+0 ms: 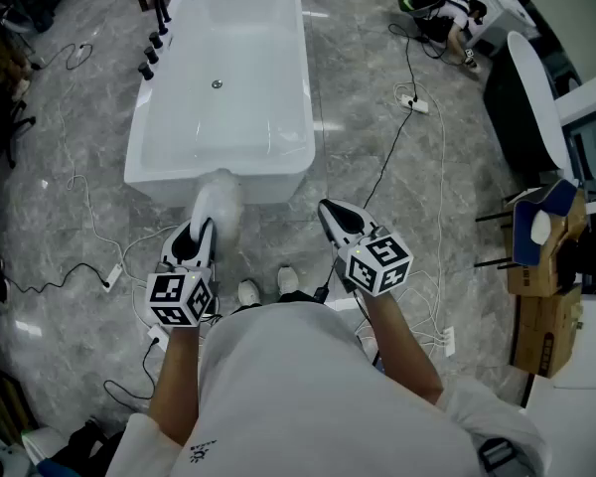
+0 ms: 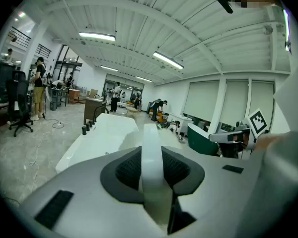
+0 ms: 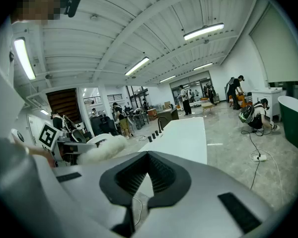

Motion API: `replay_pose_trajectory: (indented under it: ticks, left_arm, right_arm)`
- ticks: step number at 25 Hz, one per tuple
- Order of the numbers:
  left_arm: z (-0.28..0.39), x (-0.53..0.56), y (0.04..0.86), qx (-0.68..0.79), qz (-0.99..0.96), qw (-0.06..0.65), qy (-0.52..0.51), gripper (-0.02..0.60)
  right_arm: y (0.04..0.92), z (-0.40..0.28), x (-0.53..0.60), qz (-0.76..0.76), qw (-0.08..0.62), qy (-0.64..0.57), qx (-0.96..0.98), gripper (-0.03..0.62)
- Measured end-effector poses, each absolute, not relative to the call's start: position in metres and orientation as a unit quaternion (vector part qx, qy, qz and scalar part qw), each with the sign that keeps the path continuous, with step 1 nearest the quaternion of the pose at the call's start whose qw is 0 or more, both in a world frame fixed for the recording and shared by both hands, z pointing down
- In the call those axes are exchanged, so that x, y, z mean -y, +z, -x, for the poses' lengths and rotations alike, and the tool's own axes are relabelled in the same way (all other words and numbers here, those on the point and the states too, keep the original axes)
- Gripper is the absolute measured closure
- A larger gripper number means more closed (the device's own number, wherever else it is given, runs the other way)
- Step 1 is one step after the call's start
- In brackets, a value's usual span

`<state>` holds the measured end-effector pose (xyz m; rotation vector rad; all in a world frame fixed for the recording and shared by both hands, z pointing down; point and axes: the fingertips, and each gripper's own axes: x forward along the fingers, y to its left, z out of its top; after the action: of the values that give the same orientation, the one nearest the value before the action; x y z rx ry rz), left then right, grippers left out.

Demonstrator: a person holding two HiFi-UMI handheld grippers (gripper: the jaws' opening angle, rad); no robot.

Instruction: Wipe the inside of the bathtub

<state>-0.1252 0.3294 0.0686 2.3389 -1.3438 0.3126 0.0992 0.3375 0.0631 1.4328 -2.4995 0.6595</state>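
Judged step: approach. The left claw pinches the handle of a fluffy white duster. The right claw is pressed together, empty. The bathtub stands just ahead. Next: lower the duster inside.

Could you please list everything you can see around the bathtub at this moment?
bathtub: one, white, top centre on the grey floor
drain: one, metallic, on the tub's bottom
tap fittings: one set, black, on the tub's far left rim
fluffy wiper: one, white, by the tub's near end
floor cables: several, black and white, on both sides of the tub
cardboard boxes: two, brown, at the right edge
shoes: two, white, below the tub
left gripper: one, white and black, jaws closed on the wiper's handle
right gripper: one, white and black, jaws together with nothing between them
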Motion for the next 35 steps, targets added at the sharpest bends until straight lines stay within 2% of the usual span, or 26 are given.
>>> replay_pose_trajectory:
  ticks: [17,30,35]
  left_arm:
    - [0.138,-0.312,0.066,0.480,-0.849,0.199,0.095,0.483]
    - [0.165,-0.309,0.086,0.462,-0.858,0.202,0.094,0.482]
    - [0.173,-0.310,0.089,0.455,-0.862,0.204,0.091,0.482]
  right_arm:
    - [0.053,-0.061,-0.315,-0.495,0.071,0.202,0.842,0.574]
    - [0.069,-0.043,-0.330,-0.521,0.120,0.190,0.823,0.574]
    - [0.064,-0.038,-0.336,-0.530,0.107,0.197,0.818,0.574]
